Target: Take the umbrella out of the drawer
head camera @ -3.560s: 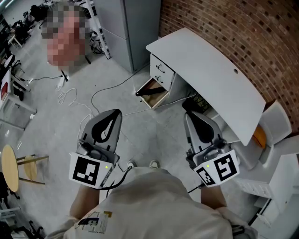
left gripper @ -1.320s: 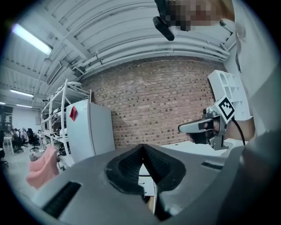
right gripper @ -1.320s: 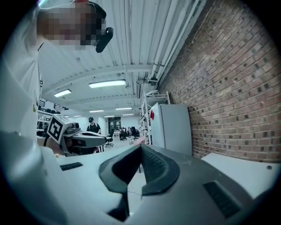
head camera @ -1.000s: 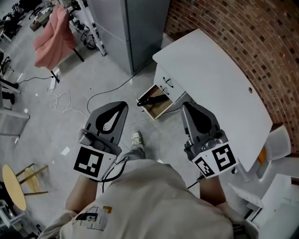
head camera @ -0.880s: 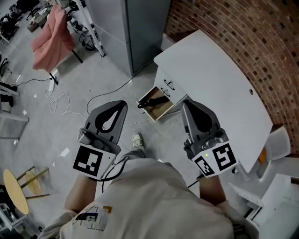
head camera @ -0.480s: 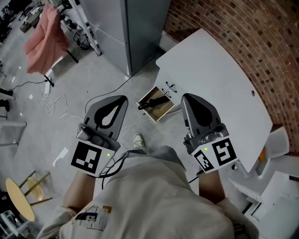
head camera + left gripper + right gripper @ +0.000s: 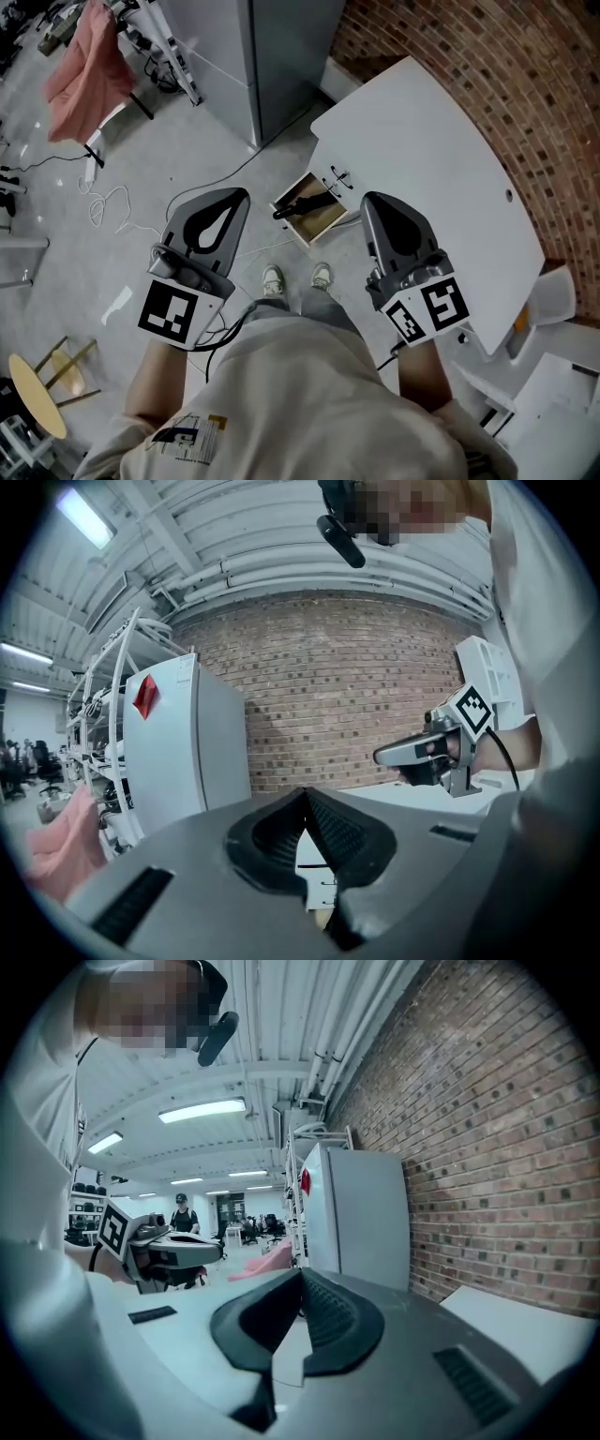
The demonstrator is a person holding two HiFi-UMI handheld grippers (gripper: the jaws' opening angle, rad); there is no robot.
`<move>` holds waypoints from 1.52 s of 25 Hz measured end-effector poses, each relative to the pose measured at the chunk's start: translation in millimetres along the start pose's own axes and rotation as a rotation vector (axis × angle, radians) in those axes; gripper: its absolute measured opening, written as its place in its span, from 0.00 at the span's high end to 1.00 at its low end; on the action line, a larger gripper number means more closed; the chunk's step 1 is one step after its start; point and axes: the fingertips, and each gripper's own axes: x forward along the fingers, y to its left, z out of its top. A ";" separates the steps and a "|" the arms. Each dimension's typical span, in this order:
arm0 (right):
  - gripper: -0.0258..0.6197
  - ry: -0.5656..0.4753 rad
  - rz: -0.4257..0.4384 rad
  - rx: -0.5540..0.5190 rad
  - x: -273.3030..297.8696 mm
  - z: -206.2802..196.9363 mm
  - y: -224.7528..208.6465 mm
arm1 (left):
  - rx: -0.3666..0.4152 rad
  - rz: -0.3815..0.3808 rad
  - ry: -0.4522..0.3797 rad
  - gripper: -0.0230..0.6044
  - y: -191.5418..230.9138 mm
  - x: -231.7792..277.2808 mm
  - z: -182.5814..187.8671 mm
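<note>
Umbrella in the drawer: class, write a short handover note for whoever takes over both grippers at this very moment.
Left gripper: shut, empty, short of the drawer.
Right gripper: shut, empty, level with the left.
Things: the black folded umbrella lies in the open wooden drawer under the white desk.
Done: the drawer stands open.
Left: open one gripper, reach in, grip the umbrella and lift it out.

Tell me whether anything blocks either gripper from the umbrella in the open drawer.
Nothing visible does. The umbrella lies uncovered in the open drawer, with only open air between it and the left gripper and right gripper, both shut.
</note>
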 end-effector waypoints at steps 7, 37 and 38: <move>0.95 0.024 0.019 0.048 16.9 -27.5 -29.2 | 0.051 0.011 0.042 0.95 2.3 38.9 -18.4; 0.95 0.136 0.060 0.175 163.8 -296.7 -118.6 | 0.063 -0.273 0.214 0.78 30.2 227.2 -325.8; 0.95 0.142 0.065 0.175 168.8 -309.6 -119.7 | 0.071 -0.284 0.216 0.76 30.2 231.7 -340.4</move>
